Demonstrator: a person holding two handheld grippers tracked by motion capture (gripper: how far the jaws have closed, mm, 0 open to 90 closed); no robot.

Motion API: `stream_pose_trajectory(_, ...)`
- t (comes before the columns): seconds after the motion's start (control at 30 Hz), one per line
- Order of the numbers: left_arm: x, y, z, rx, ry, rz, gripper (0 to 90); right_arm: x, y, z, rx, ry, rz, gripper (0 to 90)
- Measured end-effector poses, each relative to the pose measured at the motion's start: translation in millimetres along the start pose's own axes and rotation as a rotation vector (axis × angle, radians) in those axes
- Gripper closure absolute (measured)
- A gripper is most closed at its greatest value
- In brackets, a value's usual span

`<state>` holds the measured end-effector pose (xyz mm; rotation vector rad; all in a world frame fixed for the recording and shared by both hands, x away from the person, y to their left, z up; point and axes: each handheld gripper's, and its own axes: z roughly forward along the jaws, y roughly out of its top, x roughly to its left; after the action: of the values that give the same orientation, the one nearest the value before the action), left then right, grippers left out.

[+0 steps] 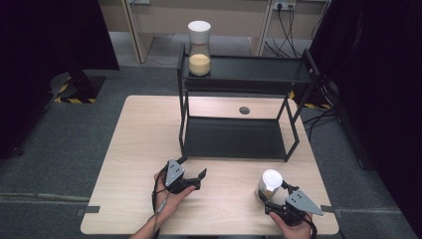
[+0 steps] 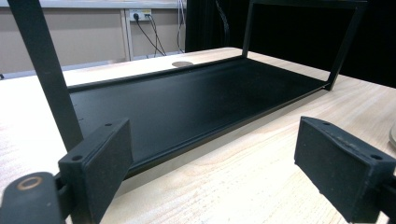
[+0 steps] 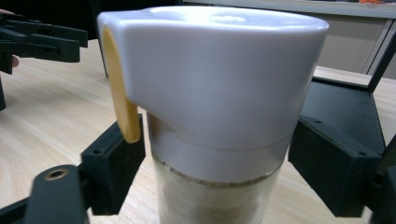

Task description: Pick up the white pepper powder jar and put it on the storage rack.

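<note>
The right gripper (image 1: 275,195) has its black padded jaws set on either side of the near jar (image 1: 269,185), low on the glass just under the cap; in the right gripper view the pads (image 3: 334,163) look to sit right at the walls, though I can't be sure they press yet, so I'd call it closing in, not a firm hold. That jar stands upright on the table (image 1: 139,149) near its front right corner, well short of the shelf rack (image 1: 239,119). It is a clear glass cylinder of pale, grainy filling, topped by a smooth matte white cap with a yellow tab down one side. The left gripper (image 1: 194,177) rests idle at the front middle of the table, its jaws spread wide with nothing between them, pointed at the rack's lower tray. The rack is thin black metal, two flat lipped trays on slim square legs. A second jar (image 1: 199,48) of the same make, holding orange-yellow grain, already stands at the left end of the top tray. My guess is the work is about half done: one jar shelved, this one yet to be lifted and set beside it. The tabletop is light wood grain, matte.
</note>
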<state>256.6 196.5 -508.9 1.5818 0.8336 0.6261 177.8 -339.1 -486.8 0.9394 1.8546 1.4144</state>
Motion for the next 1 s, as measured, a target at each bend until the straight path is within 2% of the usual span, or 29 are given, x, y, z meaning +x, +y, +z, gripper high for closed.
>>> stream_pose_trajectory(0.17, -0.4, 0.5, 0.2, 0.003, 0.000, 0.004, 11.1, 0.8, 1.0, 2.2, 0.006, -0.001, -0.005, 30.0)
stream_pose_trajectory(0.4, -0.1, -0.2, -0.2, -0.001, -0.001, 0.003, 11.1, 4.7, 4.6, 1.1, 0.016, -0.015, 0.011, 30.6)
stream_pose_trajectory(0.47, -0.1, -0.3, -0.2, -0.002, 0.000, 0.002, 11.1, 5.3, 4.6, -0.3, 0.004, -0.023, 0.032, 30.6)
stream_pose_trajectory(0.83, -0.5, -0.4, -0.2, -0.002, -0.002, 0.008, 11.1, 12.3, 17.9, -5.2, -0.070, -0.109, 0.046, 30.6)
stream_pose_trajectory(1.0, -0.4, -0.7, -0.3, -0.004, -0.002, 0.007, 11.1, 13.4, 25.1, -2.5, -0.090, -0.122, 0.047, 30.7)
